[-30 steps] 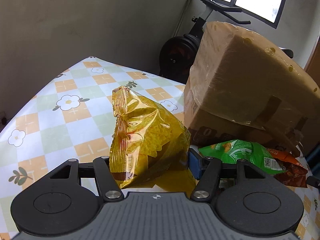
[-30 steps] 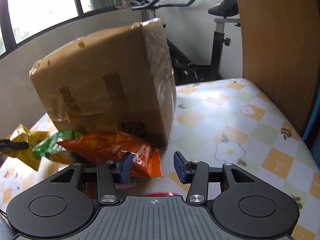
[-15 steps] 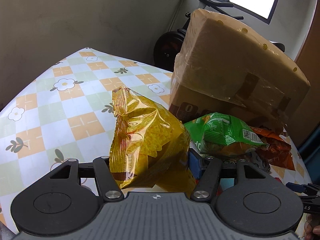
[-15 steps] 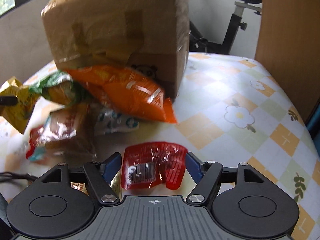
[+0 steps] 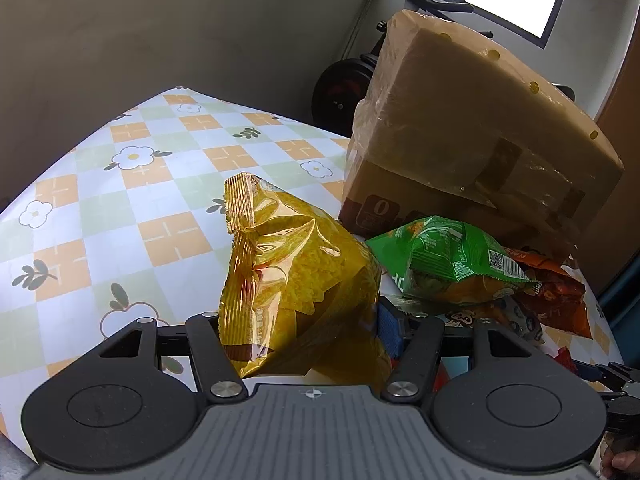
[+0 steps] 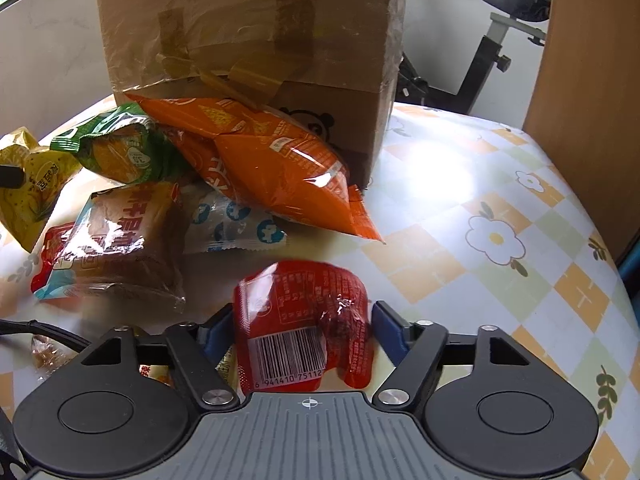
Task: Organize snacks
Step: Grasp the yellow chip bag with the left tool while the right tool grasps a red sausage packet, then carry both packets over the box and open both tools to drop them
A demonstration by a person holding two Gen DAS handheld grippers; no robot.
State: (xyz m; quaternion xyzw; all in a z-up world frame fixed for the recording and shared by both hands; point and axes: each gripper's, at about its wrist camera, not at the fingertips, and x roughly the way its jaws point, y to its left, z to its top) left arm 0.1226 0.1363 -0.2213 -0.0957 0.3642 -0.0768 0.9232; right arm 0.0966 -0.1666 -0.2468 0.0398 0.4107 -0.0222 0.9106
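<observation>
Left gripper (image 5: 300, 320): clamped on yellow snack bag (image 5: 296, 276), left of the pile.
Right gripper (image 6: 302, 326): jaws closing around red snack packet (image 6: 304, 320); pad contact unclear.
Snack pile: near cardboard box (image 6: 248, 28) on checked tablecloth (image 6: 500, 208).

The table (image 6: 500, 208) carried a checked, flower-printed cover. A cardboard box (image 6: 248, 28) stood toward its far edge. Snack packets (image 6: 120, 240) lay in front of it.
</observation>
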